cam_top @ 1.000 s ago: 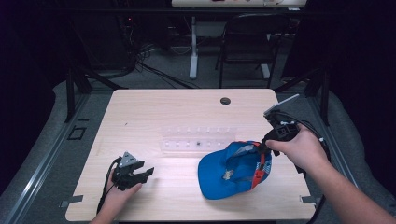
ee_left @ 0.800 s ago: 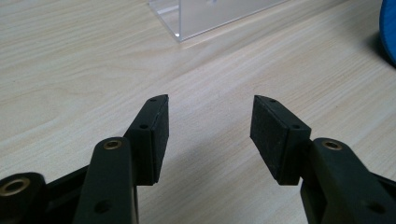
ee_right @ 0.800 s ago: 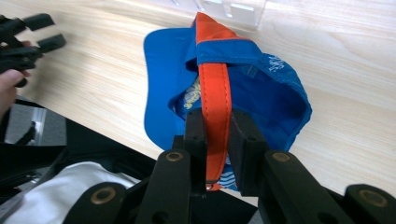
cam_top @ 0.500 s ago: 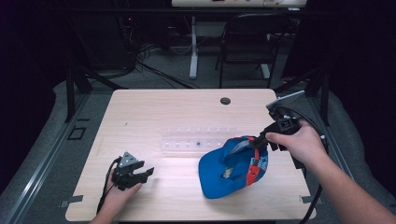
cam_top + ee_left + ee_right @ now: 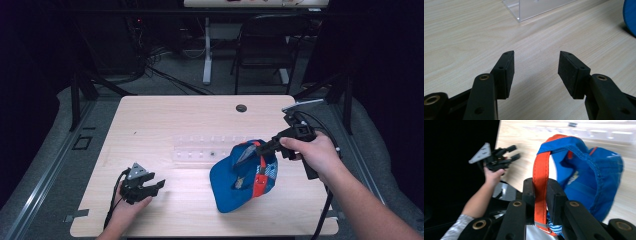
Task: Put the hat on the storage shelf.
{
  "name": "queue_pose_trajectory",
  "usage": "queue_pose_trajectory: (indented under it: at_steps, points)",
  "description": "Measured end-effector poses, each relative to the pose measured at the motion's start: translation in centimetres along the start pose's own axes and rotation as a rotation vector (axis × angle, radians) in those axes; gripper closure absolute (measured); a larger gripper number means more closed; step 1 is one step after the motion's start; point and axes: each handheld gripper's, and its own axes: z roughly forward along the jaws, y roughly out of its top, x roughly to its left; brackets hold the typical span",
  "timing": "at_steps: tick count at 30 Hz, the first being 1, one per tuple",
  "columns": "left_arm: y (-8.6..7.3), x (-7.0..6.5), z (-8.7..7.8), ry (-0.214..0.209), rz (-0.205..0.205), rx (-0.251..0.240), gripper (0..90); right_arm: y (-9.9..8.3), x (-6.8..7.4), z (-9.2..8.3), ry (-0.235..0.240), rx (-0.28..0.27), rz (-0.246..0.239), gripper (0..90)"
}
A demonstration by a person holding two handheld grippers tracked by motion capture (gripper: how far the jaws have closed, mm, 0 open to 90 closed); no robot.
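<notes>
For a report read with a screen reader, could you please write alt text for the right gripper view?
The right gripper has its two black jaws shut on the orange strap of a blue cap, which hangs over a light wooden table. Farther off at the left, the person's other hand holds the left gripper, jaws open, above the table's edge.

Our right gripper [image 5: 539, 192] has its jaws clamped tight, a strap pinched between the fingers [image 5: 528, 191]. Our left gripper [image 5: 536, 63] rests low with jaws spread, nothing between them.
</notes>
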Motion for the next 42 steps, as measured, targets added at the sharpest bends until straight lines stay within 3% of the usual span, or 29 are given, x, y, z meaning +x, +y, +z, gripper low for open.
queue_pose_trajectory:
  at_steps: [3,19,27,42]
  points:
    - [0.0,0.0,0.0,0.000,-0.001,-0.001,47.5,0.1,0.2,0.3,0.044,-0.016,0.000,78.6]
    - [0.0,0.0,0.0,-0.001,0.000,0.000,47.5,0.8,1.9,1.6,0.164,-0.011,-0.029,78.7]
    - [0.0,0.1,0.0,-0.001,0.003,-0.004,47.5,1.1,2.7,1.4,0.182,-0.026,-0.060,78.7]
    - [0.1,-0.6,0.0,-0.017,0.010,-0.016,46.9,2.3,3.8,0.6,0.206,-0.090,-0.055,78.7]
